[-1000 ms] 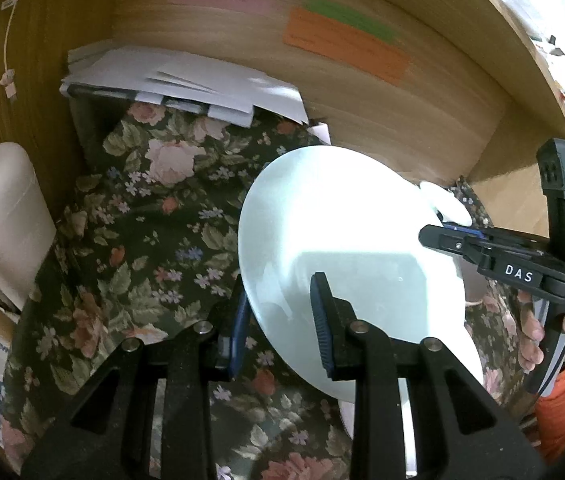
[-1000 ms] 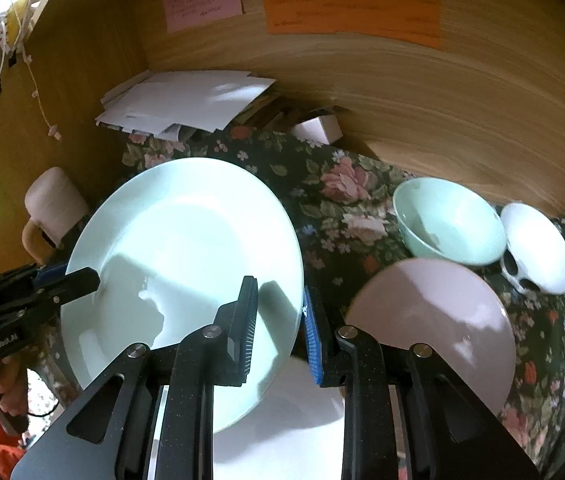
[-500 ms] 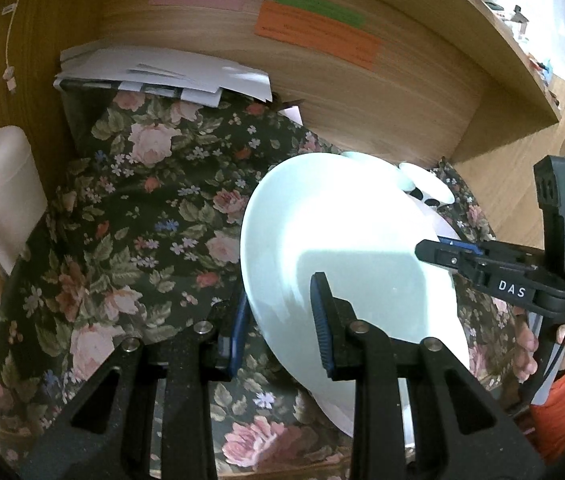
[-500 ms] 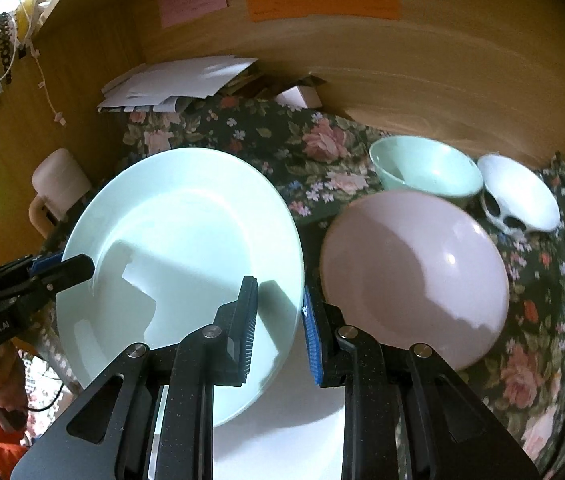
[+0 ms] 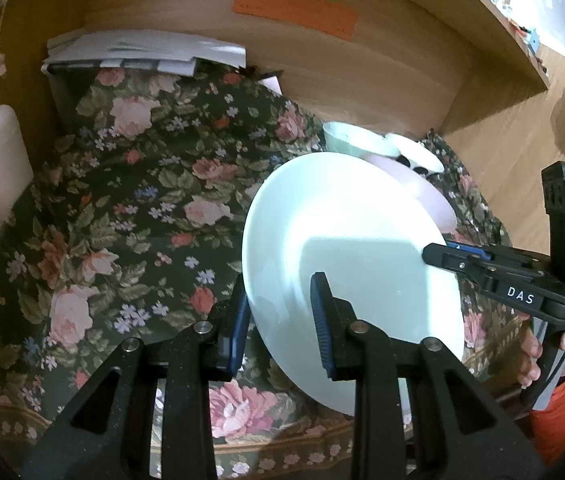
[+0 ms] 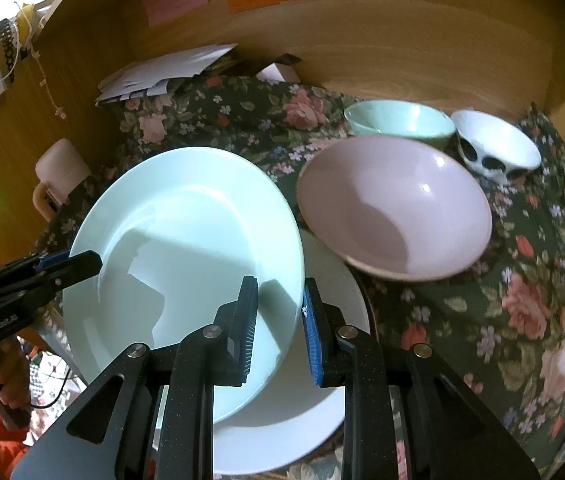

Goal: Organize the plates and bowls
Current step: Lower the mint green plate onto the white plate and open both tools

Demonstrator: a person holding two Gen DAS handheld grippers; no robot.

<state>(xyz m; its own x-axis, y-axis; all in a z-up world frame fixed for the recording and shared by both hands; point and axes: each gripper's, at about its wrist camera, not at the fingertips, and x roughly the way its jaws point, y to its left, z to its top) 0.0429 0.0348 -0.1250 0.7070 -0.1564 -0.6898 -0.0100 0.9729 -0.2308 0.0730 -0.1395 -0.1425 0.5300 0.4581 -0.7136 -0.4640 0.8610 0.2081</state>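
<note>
Both grippers hold one pale mint plate (image 5: pixel 346 248) above the floral cloth. My left gripper (image 5: pixel 278 320) is shut on its left rim; my right gripper (image 6: pixel 278 320) is shut on its right rim. The plate (image 6: pixel 186 248) is tilted over a white plate (image 6: pixel 314 392) lying on the cloth. A pink bowl (image 6: pixel 394 208) sits to the right, with a mint bowl (image 6: pixel 398 124) and a white bowl with black spots (image 6: pixel 494 148) behind it. The right gripper's body shows in the left wrist view (image 5: pixel 522 288).
A floral cloth (image 5: pixel 122 208) covers the desk inside a wooden alcove. A stack of papers (image 5: pixel 142 54) lies at the back left. A pale mug (image 6: pixel 60 172) stands at the left. Coloured notes (image 5: pixel 294 4) are on the back wall.
Both grippers have moved back toward the front edge with the mint plate; the pink bowl and the white plate below now show more fully.
</note>
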